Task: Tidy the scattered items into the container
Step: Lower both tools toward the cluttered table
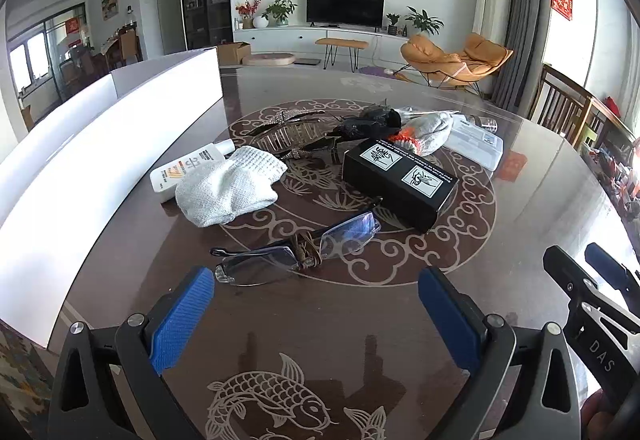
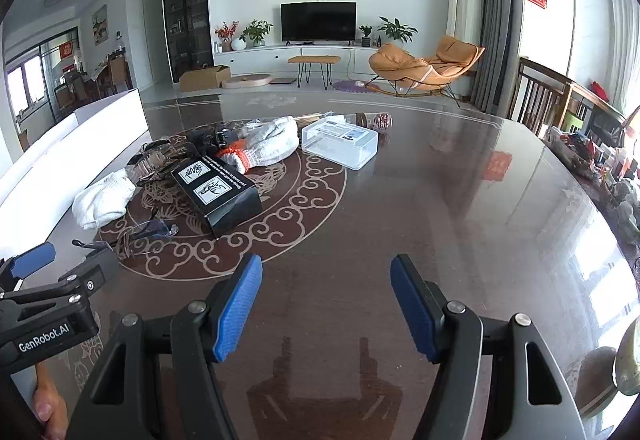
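Observation:
Scattered items lie on a dark patterned table. Rimless glasses (image 1: 298, 252) lie just ahead of my open, empty left gripper (image 1: 316, 280). Behind them are a white cloth (image 1: 228, 186), a white lotion bottle (image 1: 188, 168), a black box (image 1: 400, 182), hair clips (image 1: 288, 136), a grey-and-orange glove (image 1: 424, 134) and a clear plastic case (image 1: 476, 144). A white open container (image 1: 100, 152) stands along the left. My right gripper (image 2: 326, 272) is open and empty over bare table, right of the black box (image 2: 218, 192) and the glasses (image 2: 148, 234).
The right gripper shows at the right edge of the left wrist view (image 1: 592, 280); the left gripper shows at the left edge of the right wrist view (image 2: 52, 288). Wooden chairs (image 2: 548, 100) and clutter (image 2: 600, 160) stand at the table's right side.

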